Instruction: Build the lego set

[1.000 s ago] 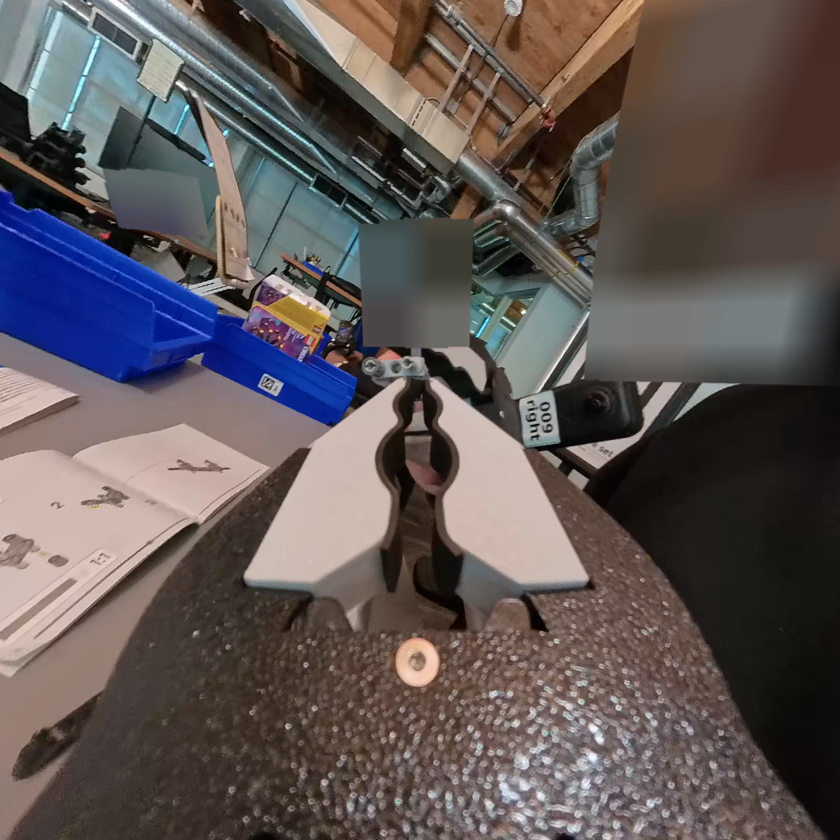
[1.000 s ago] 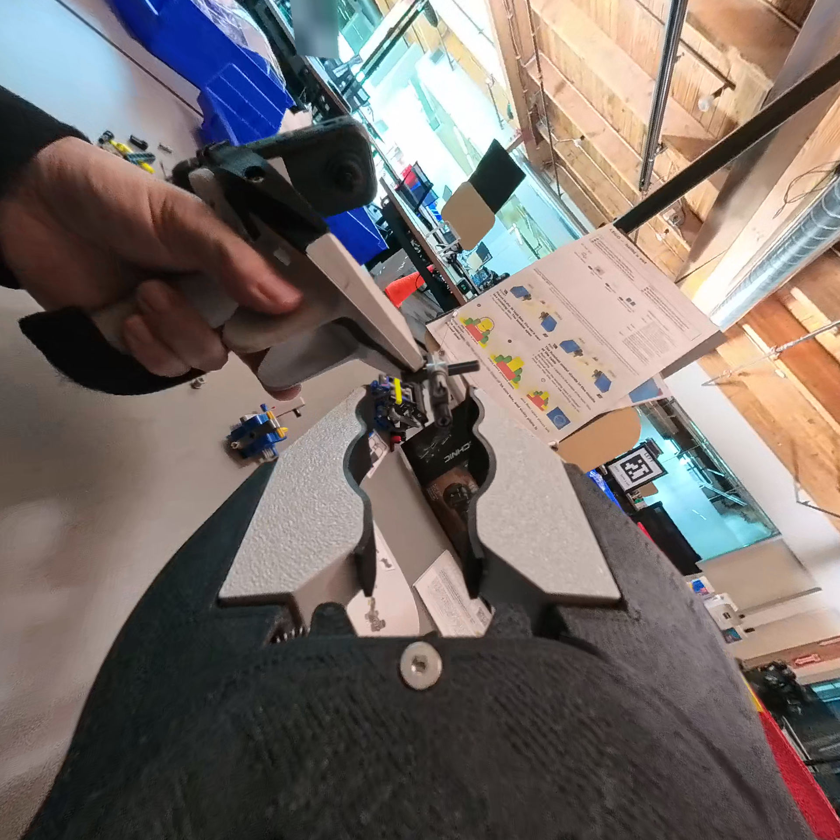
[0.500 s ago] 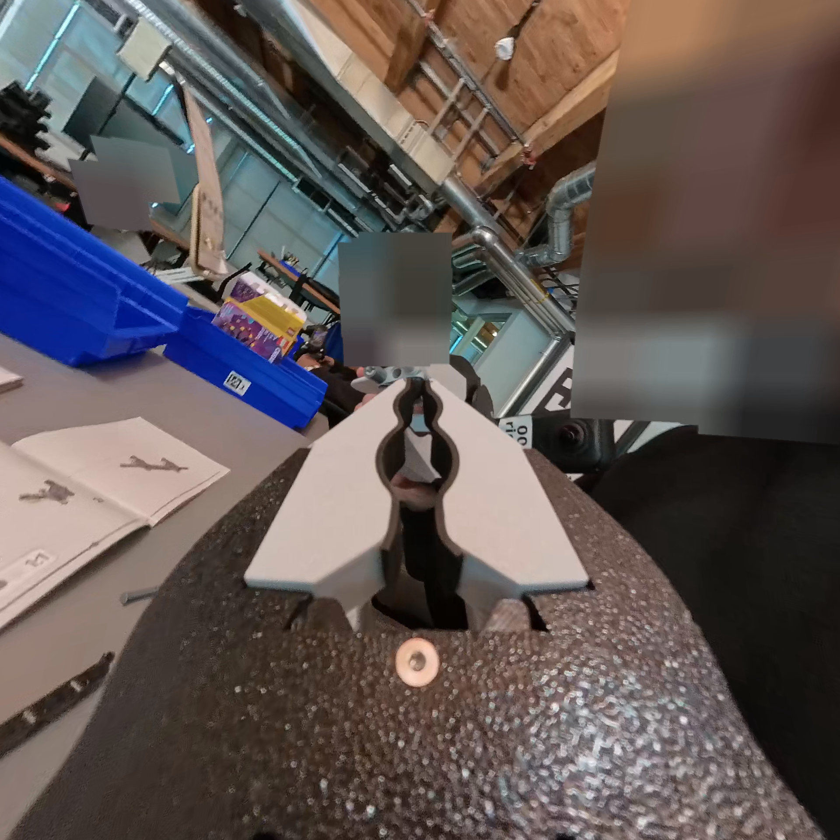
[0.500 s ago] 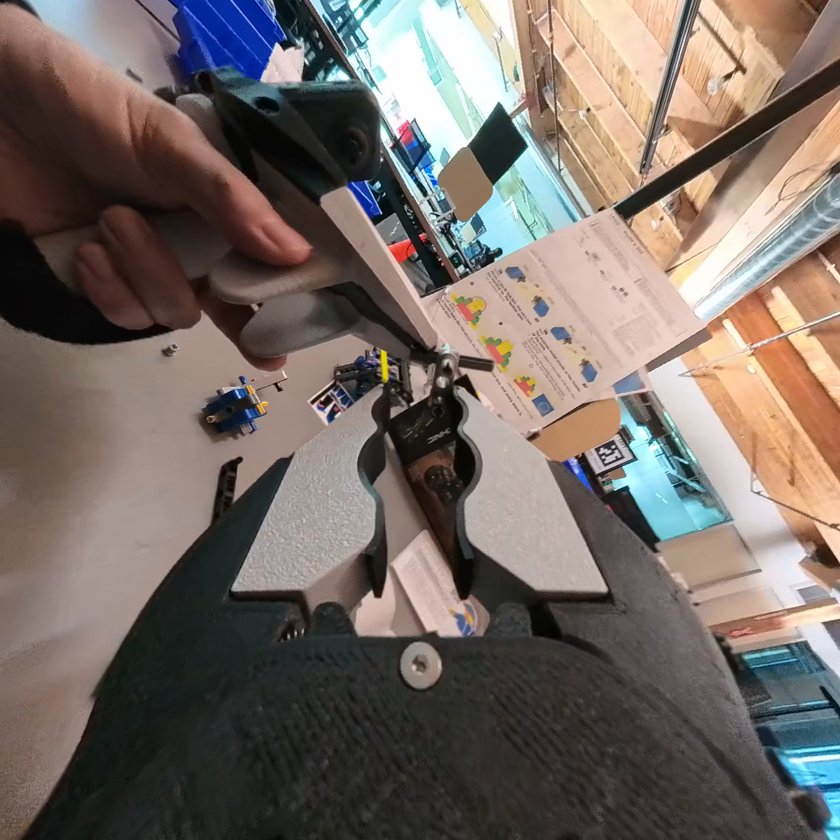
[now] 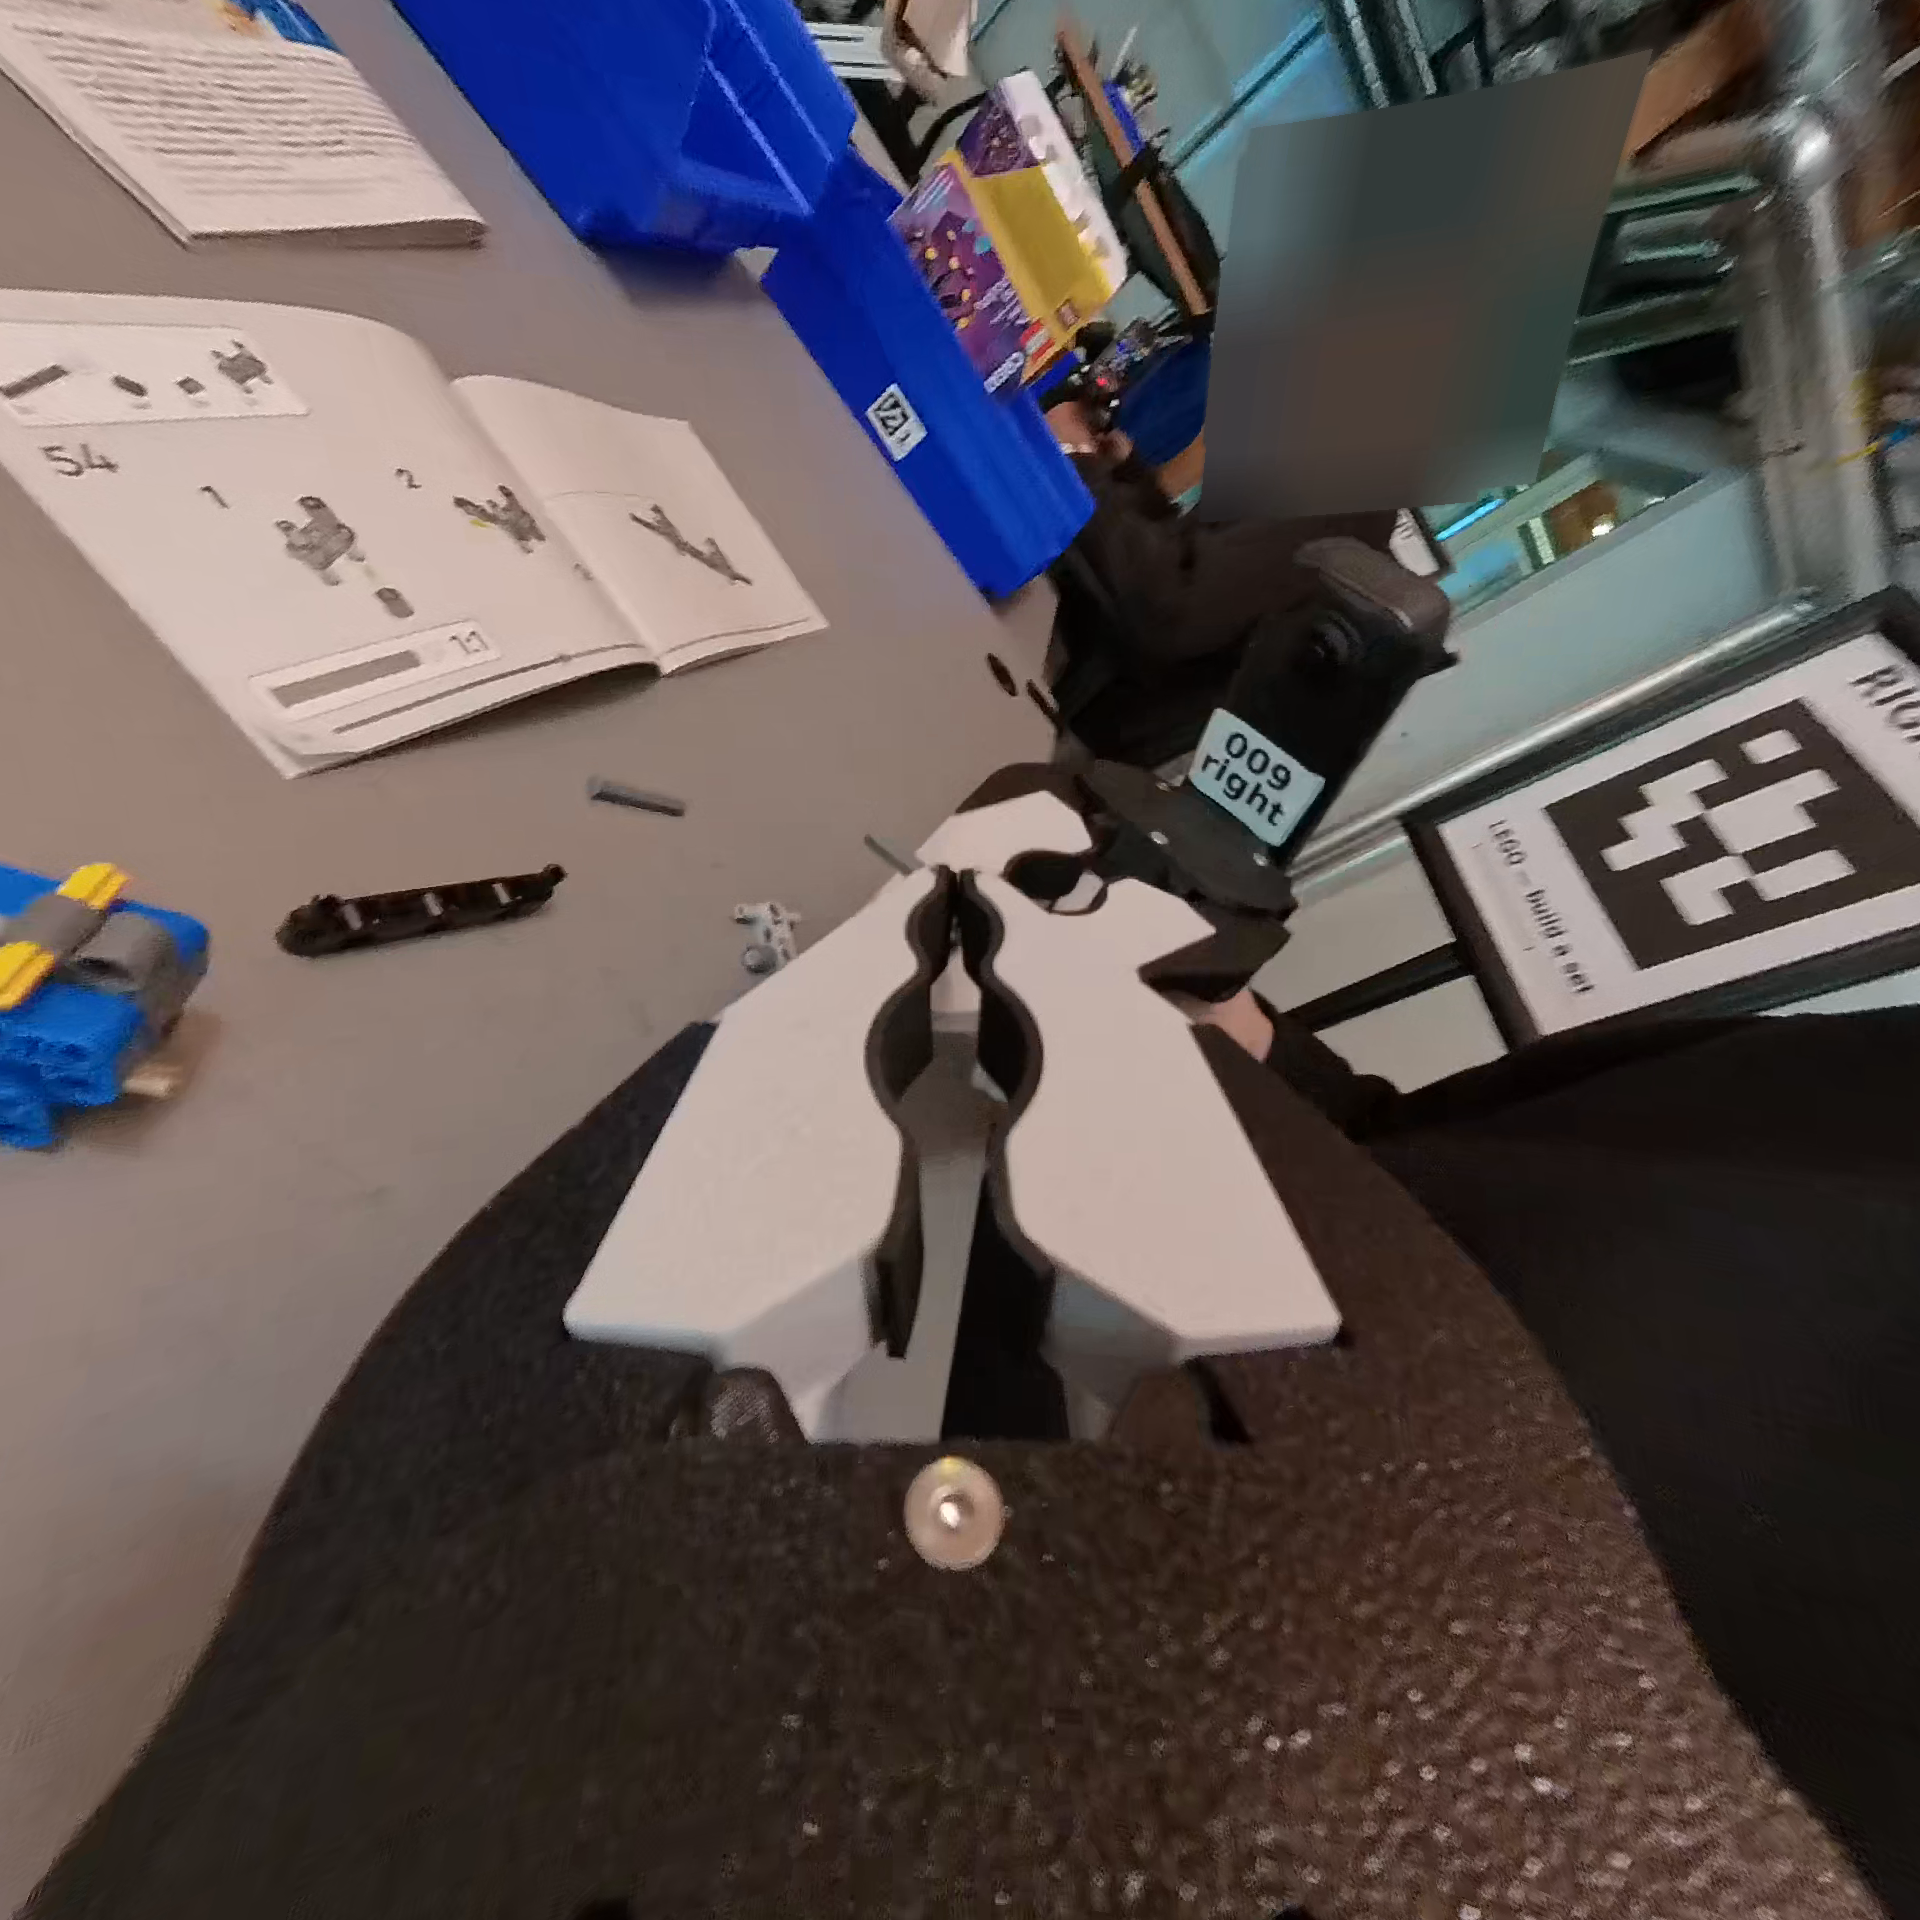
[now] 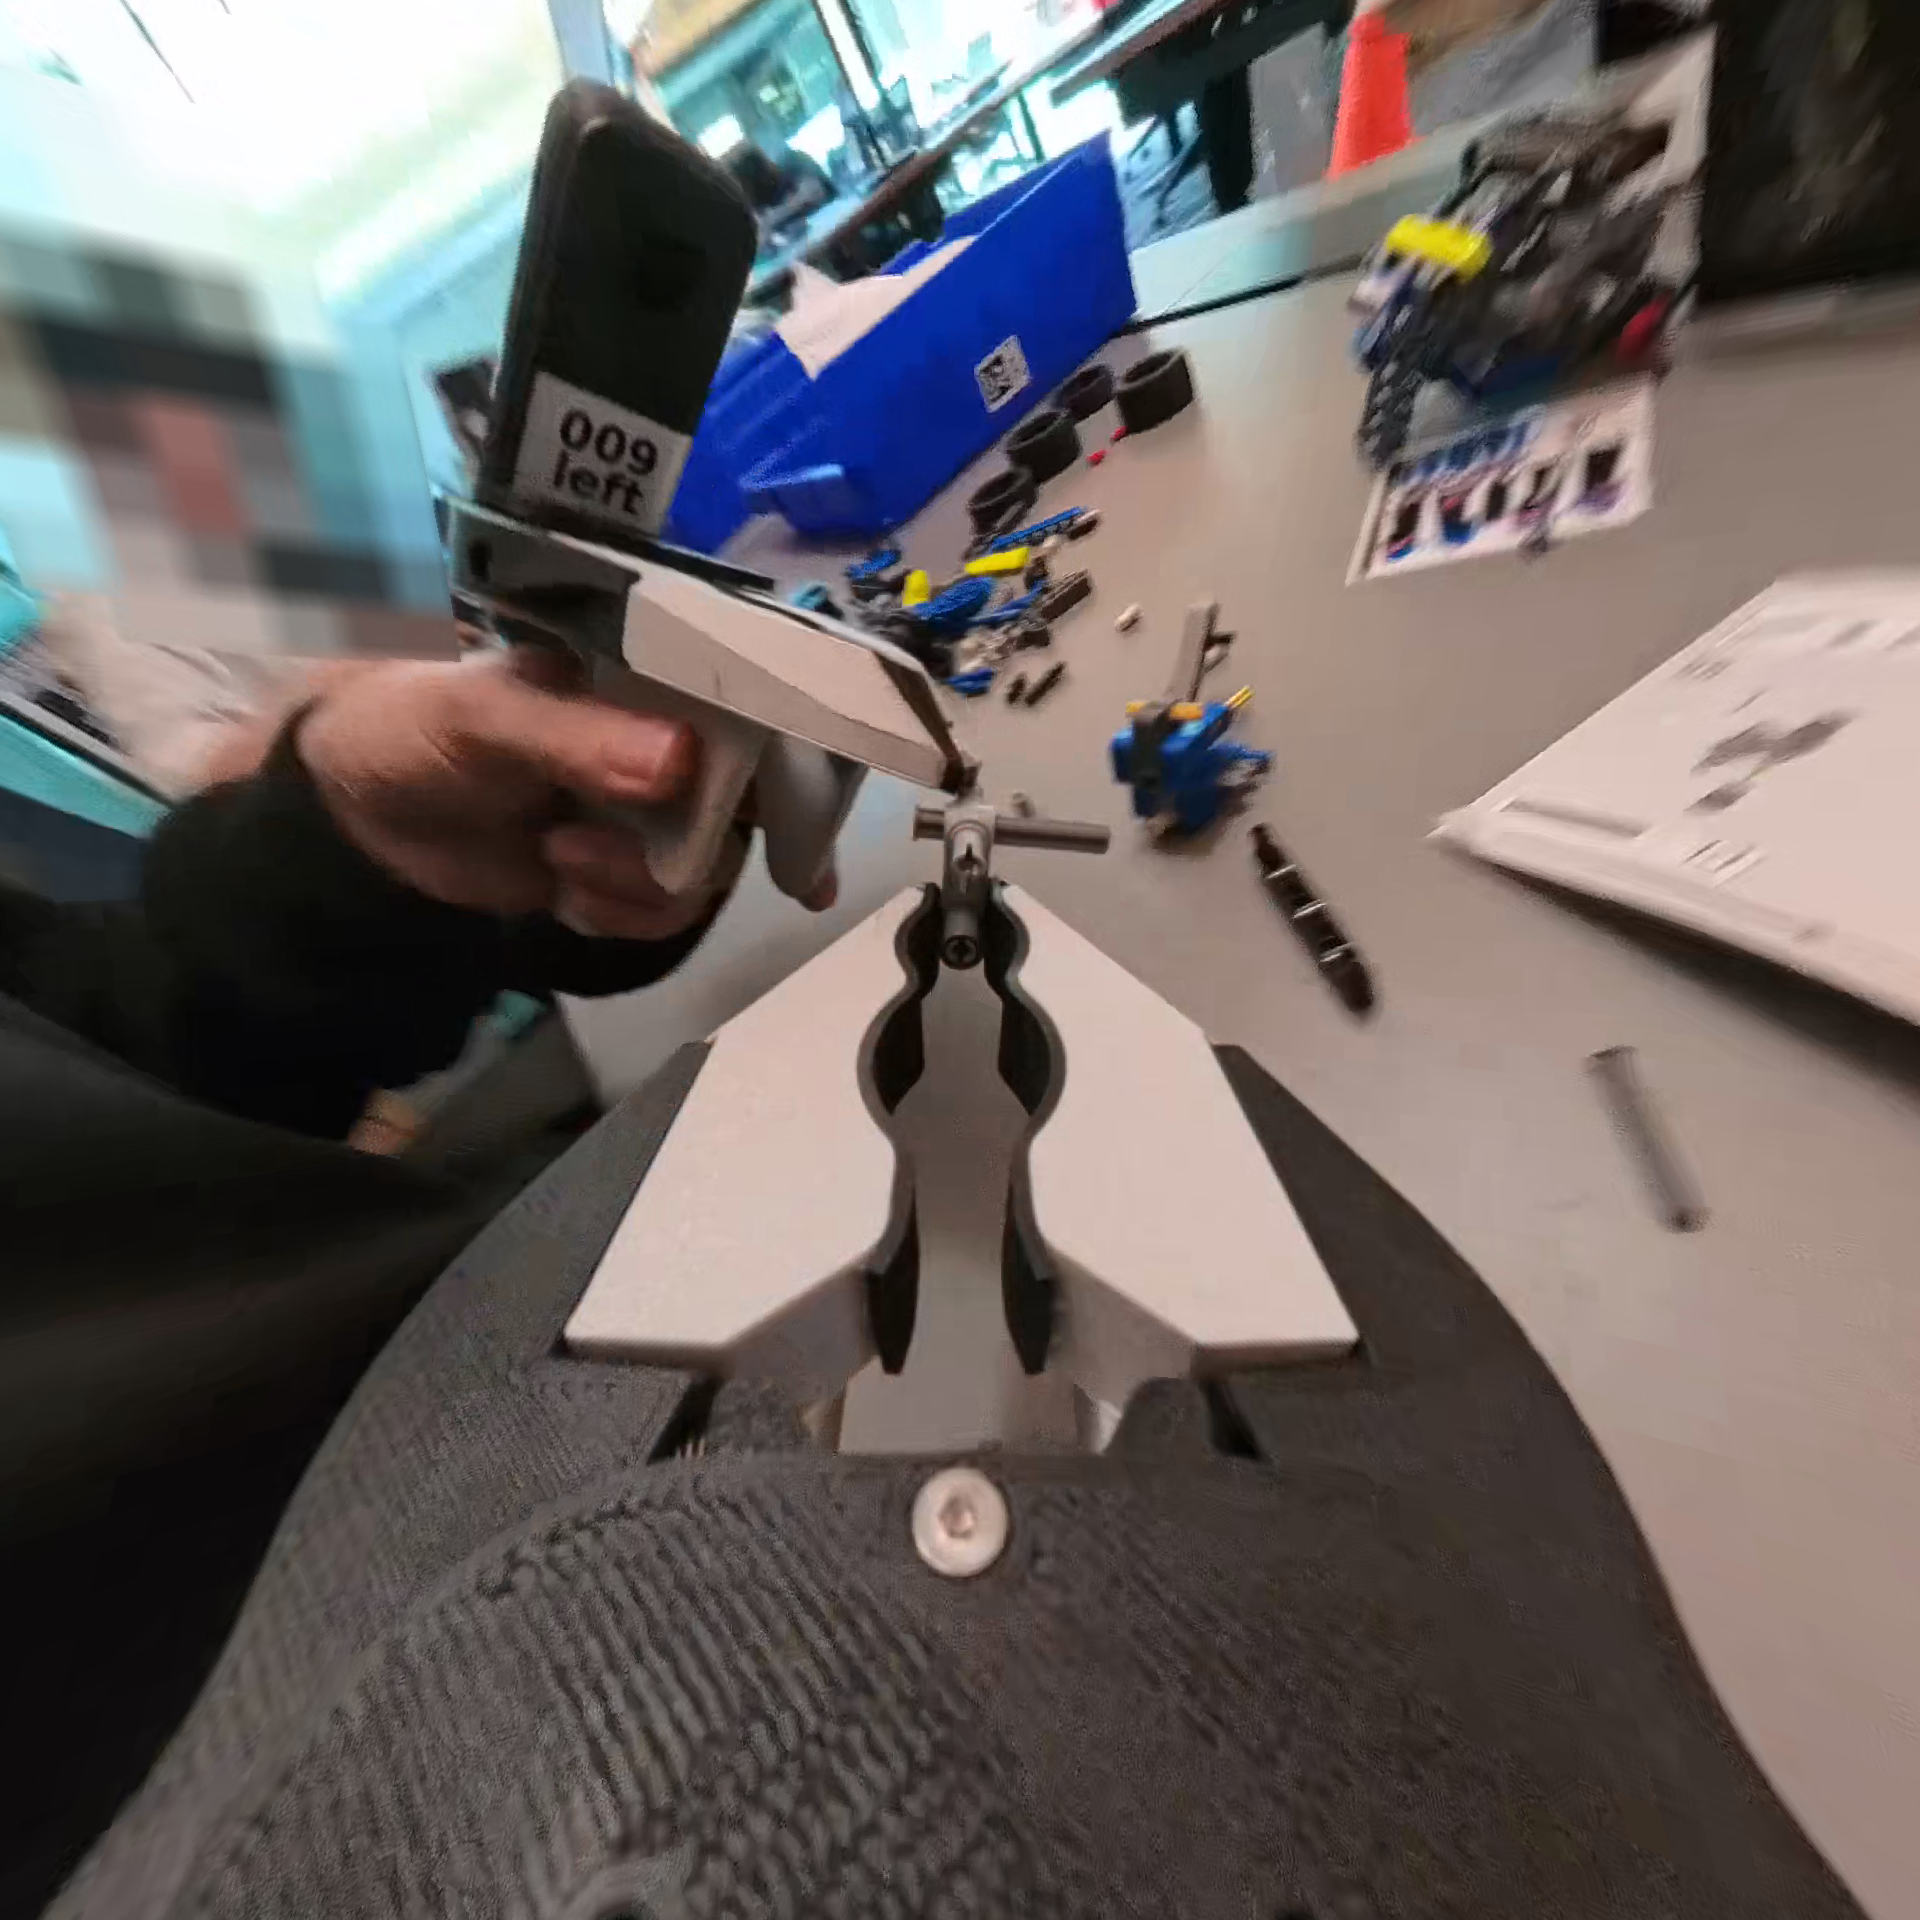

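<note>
Both wrist cams have tipped down since a second ago, so you're now looking at the grey table [image 5: 436,1122] rather than the rafters, and the holed grey bit is gone from your left tips. Blue bins [image 5: 727,135] run along the far edge, and the open instruction booklet [image 5: 416,540] lies flat just in front of them.

Your left gripper [image 5: 951,899] is squeezed nearly together at the tips with nothing showing between them. Your right gripper [image 6: 964,904] is clamped on the small grey connector [image 6: 966,857]. It's up off the table, with a dark axle [image 6: 1049,834] crosswise through its top, just under the left gripper's tip.

On the table, the blue sub-build [image 5: 83,997] is near left, the black beam [image 5: 416,914] is just right of it, and a loose grey pin [image 5: 636,798] is a bit farther off.
</note>
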A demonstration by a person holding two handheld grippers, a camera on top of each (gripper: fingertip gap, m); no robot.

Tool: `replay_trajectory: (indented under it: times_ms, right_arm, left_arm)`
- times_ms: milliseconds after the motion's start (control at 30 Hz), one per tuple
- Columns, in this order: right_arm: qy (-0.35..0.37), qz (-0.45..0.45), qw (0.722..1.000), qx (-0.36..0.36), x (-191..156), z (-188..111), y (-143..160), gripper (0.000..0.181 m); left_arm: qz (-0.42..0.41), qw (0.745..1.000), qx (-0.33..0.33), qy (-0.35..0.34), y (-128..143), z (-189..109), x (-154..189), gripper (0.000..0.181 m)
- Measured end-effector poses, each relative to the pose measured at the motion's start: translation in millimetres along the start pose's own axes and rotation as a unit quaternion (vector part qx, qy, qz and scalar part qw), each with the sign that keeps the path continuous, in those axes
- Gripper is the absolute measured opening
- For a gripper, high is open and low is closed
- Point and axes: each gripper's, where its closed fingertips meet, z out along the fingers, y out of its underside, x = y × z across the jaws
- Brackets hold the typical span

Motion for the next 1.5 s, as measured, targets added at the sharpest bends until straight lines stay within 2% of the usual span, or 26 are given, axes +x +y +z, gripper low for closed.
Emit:
replay_trajectory:
  times_ms: [100, 167, 267, 333, 433, 567, 633, 700, 800, 933, 1067, 1233, 1267, 1333, 1500]
  right_arm:
    - [-0.049, 0.099, 0.994, 0.016, -9, 6, 0, 0.006]
    - [-0.058, 0.126, 0.990, 0.023, -9, 7, -1, 0.006]
    - [-0.027, 0.081, 0.996, 0.023, -1, 6, -2, 0.006]
    - [0.001, 0.012, 1.000, 0.011, 2, 5, -2, 0.005]
    - [0.071, -0.132, 0.988, -0.031, 12, 4, 2, 0.006]
    - [0.088, -0.230, 0.966, -0.074, 7, 9, 11, 0.005]
    - [0.089, -0.259, 0.958, -0.085, 4, 12, 15, 0.006]
    - [0.104, -0.299, 0.943, -0.106, 7, 13, 20, 0.006]
    - [0.130, -0.401, 0.896, -0.142, 14, 12, 26, 0.006]
    - [0.170, -0.545, 0.792, -0.216, 31, 16, 43, 0.007]
    - [0.200, -0.647, 0.686, -0.267, 48, 18, 54, 0.007]
    - [0.212, -0.731, 0.580, -0.289, 56, 16, 53, 0.006]
    - [0.210, -0.749, 0.557, -0.291, 56, 16, 53, 0.006]
    - [0.211, -0.768, 0.529, -0.293, 56, 16, 53, 0.006]
    - [0.206, -0.810, 0.468, -0.289, 53, 16, 53, 0.006]
  left_arm:
    - [0.023, 1.000, -0.003, -0.020, 2, 0, -2, 0.001]
    - [0.053, 0.998, 0.000, -0.029, -1, -2, 0, 0.003]
    - [0.148, 0.988, 0.025, -0.020, -14, -8, 14, 0.006]
    - [0.237, 0.971, -0.002, -0.031, -13, -12, 16, 0.009]
    - [0.370, 0.924, -0.077, -0.056, -3, -16, 11, 0.012]
    - [0.541, 0.817, -0.166, -0.107, 12, -17, -8, 0.017]
    - [0.580, 0.776, -0.212, -0.125, 21, -17, -19, 0.018]
    - [0.599, 0.755, -0.231, -0.132, 27, -16, -25, 0.009]
    - [0.631, 0.728, -0.231, -0.139, 31, -16, -31, 0.007]
    - [0.663, 0.698, -0.223, -0.154, 44, -13, -49, 0.005]
    - [0.719, 0.640, -0.205, -0.177, 52, -8, -71, 0.005]
    - [0.769, 0.570, -0.218, -0.188, 55, -5, -78, 0.002]
    - [0.773, 0.564, -0.226, -0.184, 57, -5, -78, 0.002]
    - [0.770, 0.564, -0.239, -0.177, 60, -4, -79, 0.002]
    - [0.747, 0.590, -0.258, -0.166, 67, -6, -79, 0.004]
